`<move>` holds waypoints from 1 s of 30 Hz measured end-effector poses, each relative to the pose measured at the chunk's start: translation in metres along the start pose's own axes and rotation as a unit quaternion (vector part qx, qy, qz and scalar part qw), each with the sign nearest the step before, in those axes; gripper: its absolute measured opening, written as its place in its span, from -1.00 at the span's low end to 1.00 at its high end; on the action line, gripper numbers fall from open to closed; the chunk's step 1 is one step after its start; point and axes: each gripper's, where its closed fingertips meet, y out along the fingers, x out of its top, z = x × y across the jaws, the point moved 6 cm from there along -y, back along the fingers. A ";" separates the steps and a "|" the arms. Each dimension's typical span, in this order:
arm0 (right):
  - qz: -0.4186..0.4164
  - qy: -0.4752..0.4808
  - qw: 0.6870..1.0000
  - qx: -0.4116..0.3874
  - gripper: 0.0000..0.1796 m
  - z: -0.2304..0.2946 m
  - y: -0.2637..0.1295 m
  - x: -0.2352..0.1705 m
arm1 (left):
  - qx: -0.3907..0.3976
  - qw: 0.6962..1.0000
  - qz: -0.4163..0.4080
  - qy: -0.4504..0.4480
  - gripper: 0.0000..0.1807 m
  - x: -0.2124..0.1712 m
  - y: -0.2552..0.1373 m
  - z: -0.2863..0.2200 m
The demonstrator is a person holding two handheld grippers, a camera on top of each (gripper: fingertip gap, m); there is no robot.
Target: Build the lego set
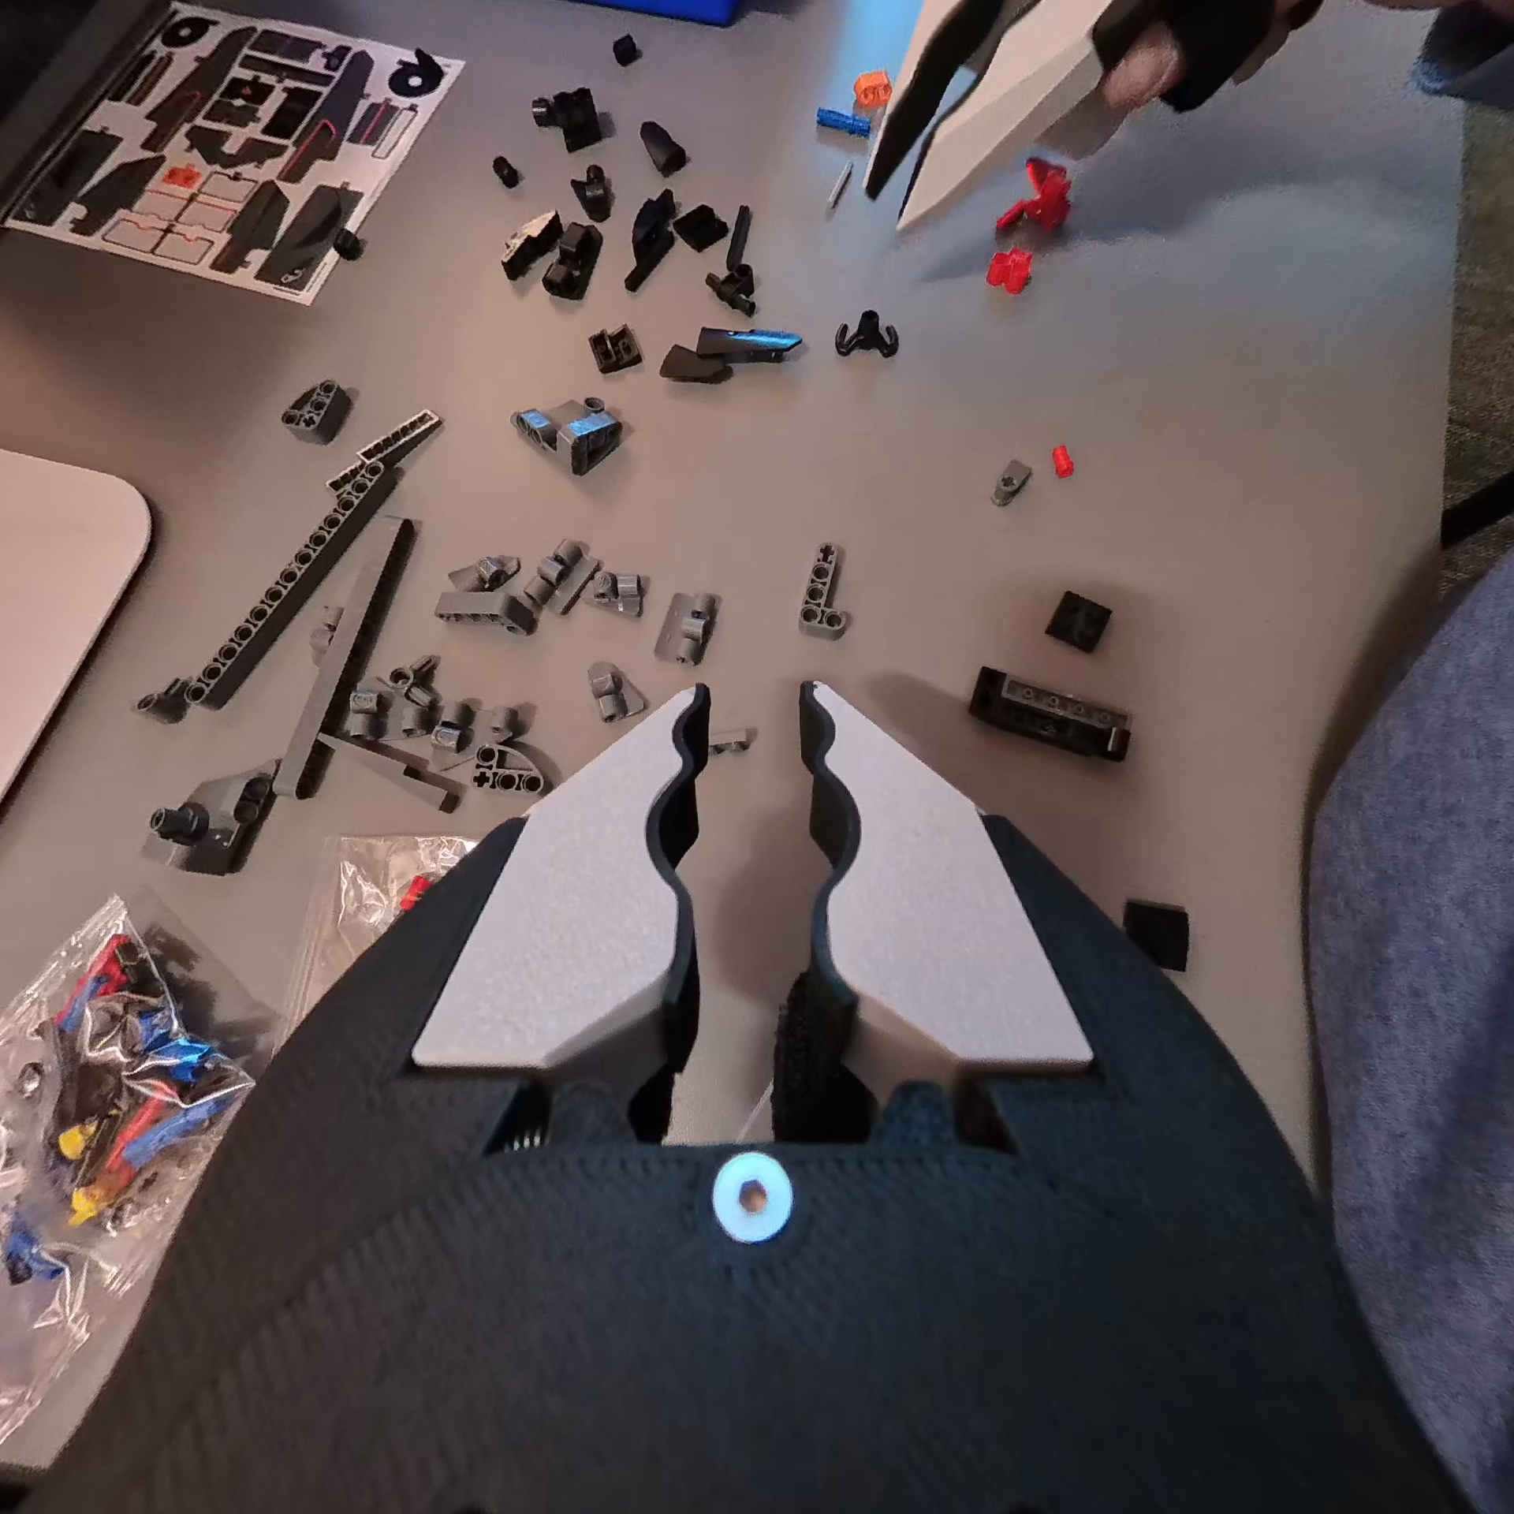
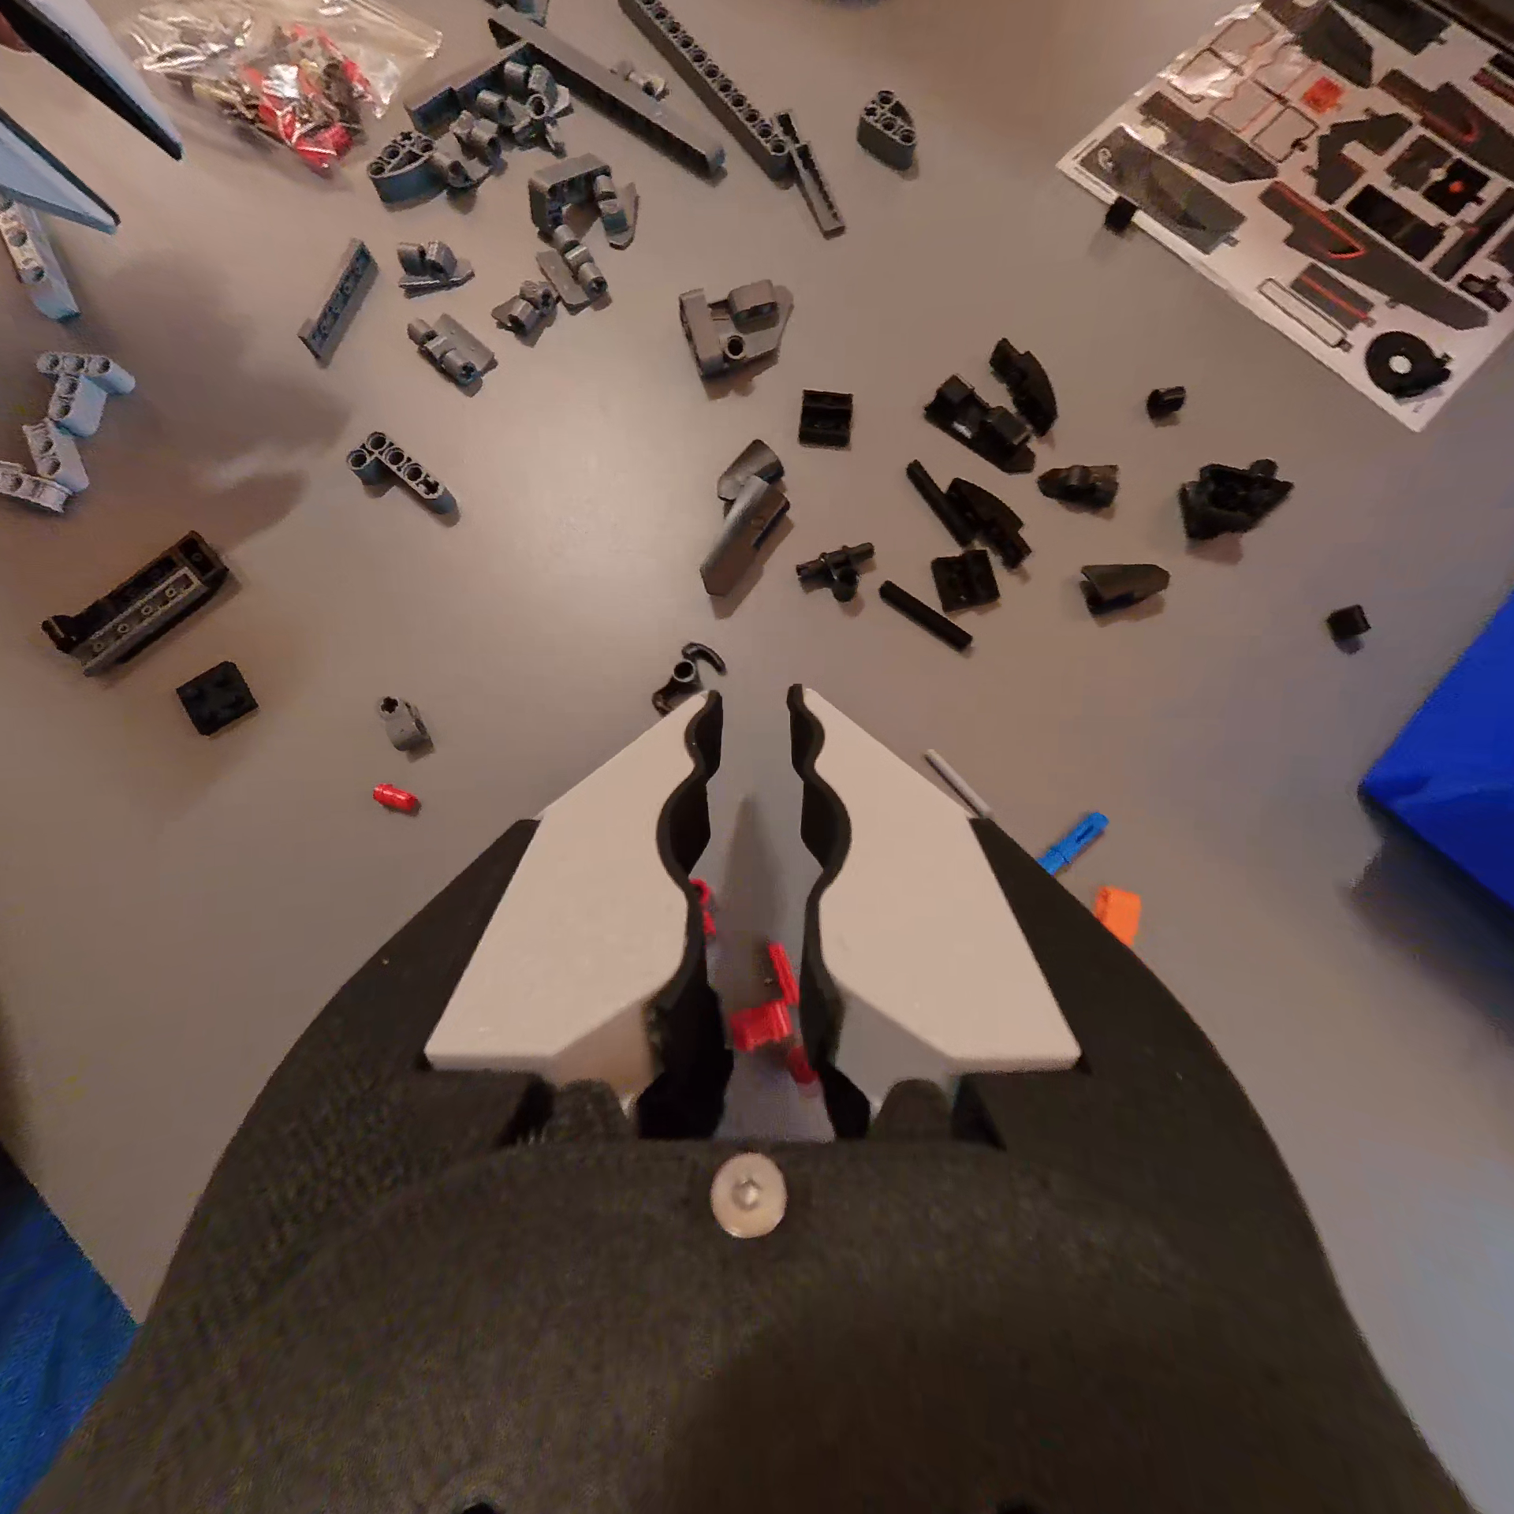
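Loose Lego pieces lie spread over a grey table (image 1: 901, 508). My left gripper (image 1: 754, 696) is open and empty, above the table just past a cluster of grey connectors (image 1: 573, 582). A black long brick (image 1: 1053, 713) lies to its right. My right gripper (image 2: 754, 696) is open and empty, hovering over several red pieces (image 2: 762, 1024) that show between its fingers. In the left wrist view it (image 1: 889, 209) sits at the top right beside those red pieces (image 1: 1036, 197). Black pieces (image 2: 983, 491) lie ahead of it.
A sticker sheet (image 1: 229, 139) lies at the far left and shows in the right wrist view (image 2: 1311, 188) too. Bags of parts (image 1: 106, 1090) lie near the left gripper. Long grey beams (image 1: 303, 573), a blue pin (image 2: 1069, 840), an orange piece (image 2: 1118, 909) and a blue box (image 2: 1458, 778) are around. The left gripper's tips are roughly 20 centimetres from the right gripper's. The black long brick (image 1: 1053, 713) is about 9 centimetres from my left fingertips and 20 centimetres from my right. My right wrist view (image 2: 141, 600) looks at it from another angle.
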 end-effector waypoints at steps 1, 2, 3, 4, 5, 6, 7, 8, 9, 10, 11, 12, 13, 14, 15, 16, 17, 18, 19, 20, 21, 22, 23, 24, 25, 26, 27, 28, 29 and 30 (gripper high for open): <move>0.001 0.002 1.000 -0.004 -0.84 -0.002 -0.002 -0.002 | 0.000 1.000 0.000 0.000 -0.78 0.000 0.000 0.000; 0.001 0.004 1.000 -0.008 -0.84 -0.004 -0.005 -0.003 | 0.001 1.000 0.000 0.001 -0.78 0.000 -0.001 -0.001; -0.001 0.007 1.000 -0.010 -0.84 -0.005 -0.007 -0.005 | 0.001 1.000 0.000 0.001 -0.77 0.000 -0.001 -0.001; -0.002 0.010 1.000 -0.011 -0.83 -0.007 -0.010 -0.007 | 0.002 1.000 0.001 0.001 -0.77 0.000 -0.001 -0.001; -0.002 0.015 1.000 -0.015 -0.83 -0.009 -0.013 -0.009 | 0.003 1.000 0.001 0.002 -0.77 0.000 -0.002 -0.002; -0.002 0.019 1.000 -0.018 -0.83 -0.010 -0.016 -0.012 | 0.004 1.000 0.003 0.003 -0.78 -0.001 -0.002 -0.002; -0.001 0.022 1.000 -0.021 -0.83 -0.012 -0.018 -0.015 | 0.005 1.000 0.003 0.003 -0.78 -0.001 -0.003 -0.002; -0.001 0.024 0.999 -0.025 -0.82 -0.013 -0.021 -0.018 | 0.005 1.000 0.003 0.003 -0.78 -0.001 -0.003 -0.002; -0.002 0.026 0.999 -0.028 -0.81 -0.013 -0.024 -0.020 | 0.005 1.000 0.003 0.003 -0.78 -0.001 -0.003 -0.003; -0.006 0.028 0.999 -0.029 -0.81 -0.014 -0.027 -0.020 | 0.005 1.000 0.004 0.003 -0.78 -0.002 -0.004 -0.004; -0.010 0.029 0.999 -0.027 -0.81 -0.013 -0.029 -0.020 | 0.005 1.000 0.004 0.003 -0.78 -0.002 -0.003 -0.004; -0.012 0.028 0.999 -0.027 -0.80 -0.012 -0.029 -0.019 | 0.005 1.000 0.004 0.004 -0.78 -0.002 -0.003 -0.005; -0.013 0.026 0.999 -0.029 -0.80 -0.011 -0.029 -0.018 | 0.005 1.000 0.004 0.004 -0.78 -0.002 -0.003 -0.006; -0.015 0.023 0.999 -0.028 -0.80 -0.010 -0.028 -0.017 | 0.005 1.000 0.004 0.005 -0.78 -0.002 -0.003 -0.007; -0.015 0.019 0.999 -0.026 -0.80 -0.010 -0.026 -0.016 | 0.005 1.000 0.004 0.006 -0.79 -0.002 -0.004 -0.008; -0.016 0.015 0.999 -0.025 -0.80 -0.010 -0.024 -0.013 | 0.006 1.000 0.004 0.007 -0.79 -0.002 -0.004 -0.009; -0.018 0.010 0.999 -0.026 -0.80 -0.011 -0.021 -0.011 | 0.007 1.000 0.004 0.008 -0.79 -0.002 -0.005 -0.009; -0.019 0.006 1.000 -0.025 -0.80 -0.013 -0.018 -0.008 | 0.009 1.000 0.004 0.008 -0.79 -0.002 -0.006 -0.010; -0.018 0.002 1.000 -0.023 -0.80 -0.015 -0.015 -0.005 | 0.010 1.000 0.004 0.008 -0.79 -0.003 -0.007 -0.010; -0.018 -0.002 1.000 -0.023 -0.79 -0.017 -0.013 -0.002 | 0.012 1.000 0.005 0.008 -0.79 -0.003 -0.008 -0.010; -0.021 -0.005 0.999 -0.024 -0.79 -0.019 -0.011 0.001 | 0.015 1.000 0.005 0.008 -0.79 -0.004 -0.010 -0.010; -0.022 -0.007 0.999 -0.025 -0.79 -0.021 -0.010 0.003 | 0.017 1.000 0.006 0.007 -0.79 -0.005 -0.011 -0.009; -0.023 -0.010 0.999 -0.028 -0.79 -0.023 -0.008 0.006 | 0.018 1.000 0.006 0.004 -0.80 -0.006 -0.013 -0.008; -0.025 -0.011 0.999 -0.034 -0.79 -0.027 -0.007 0.009 | 0.020 1.000 0.005 0.001 -0.80 -0.007 -0.014 -0.007; -0.029 -0.012 0.999 -0.041 -0.78 -0.031 -0.005 0.013 | 0.021 1.000 0.005 -0.001 -0.80 -0.008 -0.014 -0.006; -0.032 -0.010 0.998 -0.046 -0.78 -0.034 -0.004 0.016 | 0.021 1.000 0.005 -0.003 -0.80 -0.009 -0.015 -0.006; -0.034 -0.007 0.998 -0.050 -0.76 -0.037 -0.002 0.020 | 0.022 1.000 0.006 -0.004 -0.80 -0.010 -0.015 -0.005; -0.035 -0.004 0.998 -0.059 -0.74 -0.041 0.001 0.023 | 0.023 1.000 0.006 -0.004 -0.80 -0.010 -0.015 -0.005; -0.032 -0.001 0.997 -0.070 -0.71 -0.046 0.003 0.025 | 0.022 1.000 0.005 -0.003 -0.80 -0.010 -0.014 -0.005; -0.027 0.000 0.996 -0.082 -0.67 -0.052 0.007 0.027 | 0.022 1.000 0.004 -0.003 -0.80 -0.009 -0.014 -0.005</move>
